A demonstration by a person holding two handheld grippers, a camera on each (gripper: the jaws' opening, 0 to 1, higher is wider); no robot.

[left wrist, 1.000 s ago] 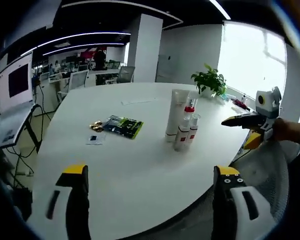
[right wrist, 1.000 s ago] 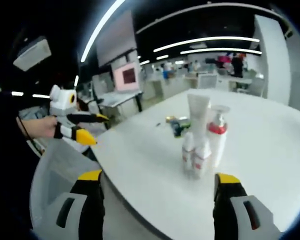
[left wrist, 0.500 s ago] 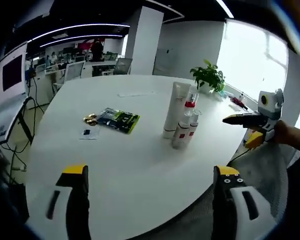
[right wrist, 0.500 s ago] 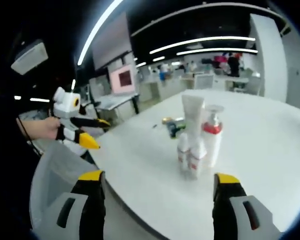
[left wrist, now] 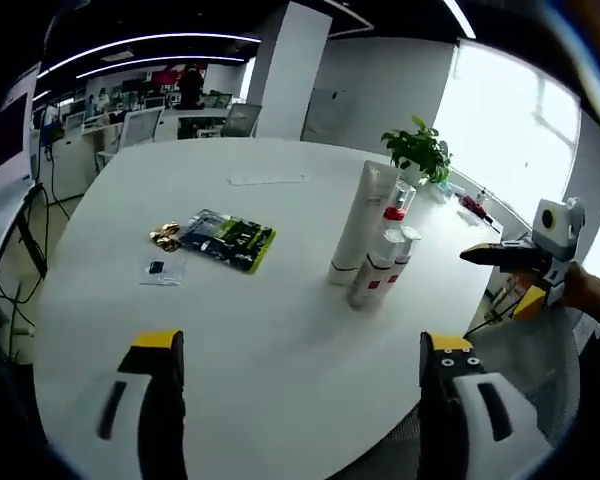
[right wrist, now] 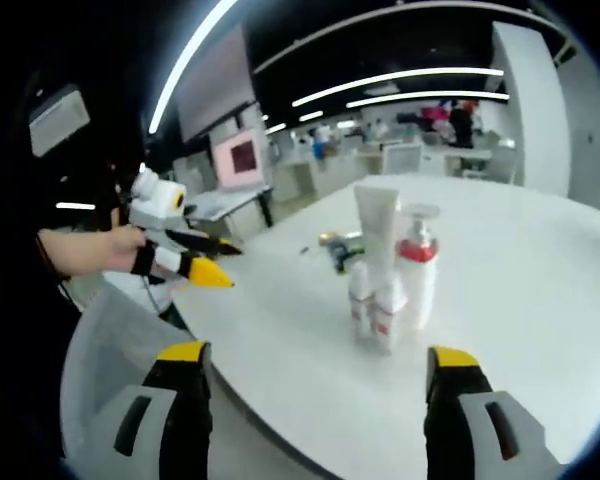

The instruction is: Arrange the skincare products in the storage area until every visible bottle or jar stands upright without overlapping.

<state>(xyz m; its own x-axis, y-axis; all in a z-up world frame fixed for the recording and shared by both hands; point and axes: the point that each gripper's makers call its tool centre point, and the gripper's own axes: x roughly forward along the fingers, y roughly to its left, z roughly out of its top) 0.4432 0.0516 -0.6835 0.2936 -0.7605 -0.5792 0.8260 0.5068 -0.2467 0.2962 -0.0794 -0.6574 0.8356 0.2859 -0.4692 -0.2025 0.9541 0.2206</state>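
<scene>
Both cameras shifted since a second ago; bottles unmoved, clustered upright near the round white table's [left wrist: 280, 330] right edge.
Left to right: left gripper [left wrist: 300, 400] jaws spread, empty; green foil packet [left wrist: 227, 240] mid-table; tall white tube [left wrist: 356, 235], red-collared pump bottle [left wrist: 394, 212], two small white bottles [left wrist: 377, 275] touching; right gripper [right wrist: 315, 410] jaws spread, empty.

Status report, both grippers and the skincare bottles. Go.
Left hand-held gripper open, empty. Right hand-held gripper open, empty. Tall white tube, pump bottle, two small bottles upright, tightly clustered on white table. Nothing in the way.
</scene>
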